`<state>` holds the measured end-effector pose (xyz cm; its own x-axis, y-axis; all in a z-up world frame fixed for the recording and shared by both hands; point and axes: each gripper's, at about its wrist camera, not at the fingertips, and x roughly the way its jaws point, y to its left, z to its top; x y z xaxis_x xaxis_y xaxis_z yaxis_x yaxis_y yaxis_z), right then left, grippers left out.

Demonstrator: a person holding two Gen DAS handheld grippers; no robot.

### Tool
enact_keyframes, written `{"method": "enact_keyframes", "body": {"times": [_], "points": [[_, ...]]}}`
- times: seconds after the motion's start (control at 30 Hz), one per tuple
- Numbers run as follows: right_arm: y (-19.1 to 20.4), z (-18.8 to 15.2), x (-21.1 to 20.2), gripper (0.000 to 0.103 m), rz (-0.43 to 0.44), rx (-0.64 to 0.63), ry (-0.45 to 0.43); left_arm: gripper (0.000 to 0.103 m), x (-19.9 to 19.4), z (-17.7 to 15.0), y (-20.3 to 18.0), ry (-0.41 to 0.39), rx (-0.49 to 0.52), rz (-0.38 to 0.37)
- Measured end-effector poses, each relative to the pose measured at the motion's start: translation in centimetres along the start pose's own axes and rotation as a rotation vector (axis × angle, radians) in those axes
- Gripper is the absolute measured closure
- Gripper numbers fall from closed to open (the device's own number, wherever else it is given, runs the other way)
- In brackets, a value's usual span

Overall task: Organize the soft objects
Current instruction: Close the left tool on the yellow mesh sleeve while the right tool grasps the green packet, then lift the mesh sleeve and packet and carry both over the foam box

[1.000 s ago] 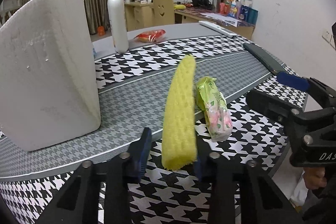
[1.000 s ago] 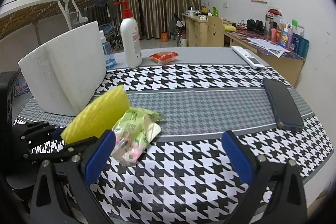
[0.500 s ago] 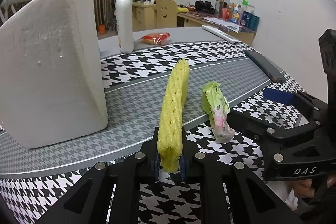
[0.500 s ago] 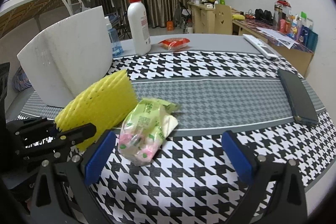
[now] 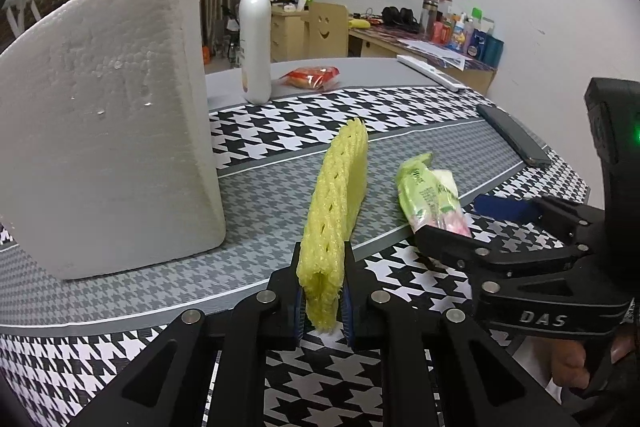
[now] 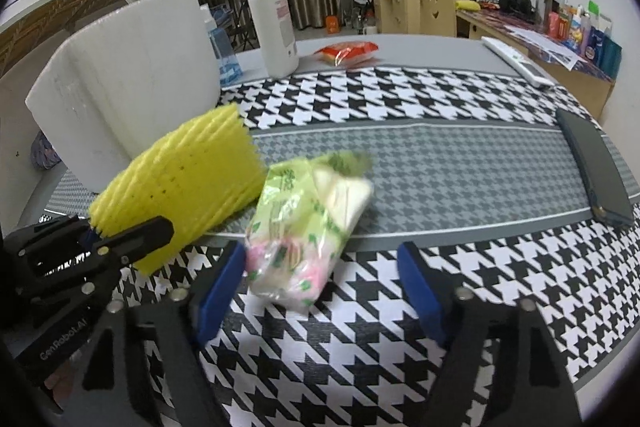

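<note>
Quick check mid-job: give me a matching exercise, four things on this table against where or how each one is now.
Things:
1. yellow foam net
2. green tissue pack
3. pump bottle
4. dark phone

States:
a. flat near the table's right edge
b. clamped in the left tongs
c. upright at the back
d. between the open right tongs

Pairs: 1-b, 2-d, 3-c, 4-a

Both tools are matte black plastic frames with silver round screws and blue pads on the fingertips. The right tool (image 5: pixel 472 223) bears grey "DAS" lettering and a green light; the left tool (image 5: pixel 322 291) reads what looks like "GenRobot.AI". Bare skin shows on the right hand (image 5: pixel 572 371)
</note>
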<state>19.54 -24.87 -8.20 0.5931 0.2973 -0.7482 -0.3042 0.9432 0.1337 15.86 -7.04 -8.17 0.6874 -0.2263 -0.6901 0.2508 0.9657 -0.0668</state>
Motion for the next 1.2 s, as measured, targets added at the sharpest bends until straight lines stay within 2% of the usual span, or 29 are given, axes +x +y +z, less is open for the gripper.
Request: {"method": "enact_keyframes", "body": {"times": [0.23, 0.33, 0.47, 0.8, 0.9, 1.2], "points": [[0.0, 0.1, 0.2, 0.056, 0.002, 0.009, 0.015, 0.088, -0.1, 0.1, 0.1, -0.005, -0.001, -0.002], [0.3, 0.1, 0.2, 0.059, -0.005, 0.001, 0.014, 0.088, -0.1, 0.0, 0.1, -0.007, -0.005, 0.001], [0.6, 0.1, -0.4, 0.062, -0.018, -0.015, -0.006, 0.088, -0.3, -0.1, 0.2, -0.013, -0.005, 0.0], [0.7, 0.5, -2.2, 0.062, -0.039, -0.034, -0.053, 0.088, -1.7, -0.2, 0.3, -0.051, -0.005, 0.003], [0.9, 0.5, -2.3, 0.062, -0.039, -0.04, -0.058, 0.092, -2.1, -0.1, 0.2, -0.061, -0.001, -0.001], [1.1, 0.4, -3.1, 0.062, -0.044, -0.051, -0.079, 0.093, -3.4, -0.2, 0.3, -0.087, -0.003, -0.018]]}}
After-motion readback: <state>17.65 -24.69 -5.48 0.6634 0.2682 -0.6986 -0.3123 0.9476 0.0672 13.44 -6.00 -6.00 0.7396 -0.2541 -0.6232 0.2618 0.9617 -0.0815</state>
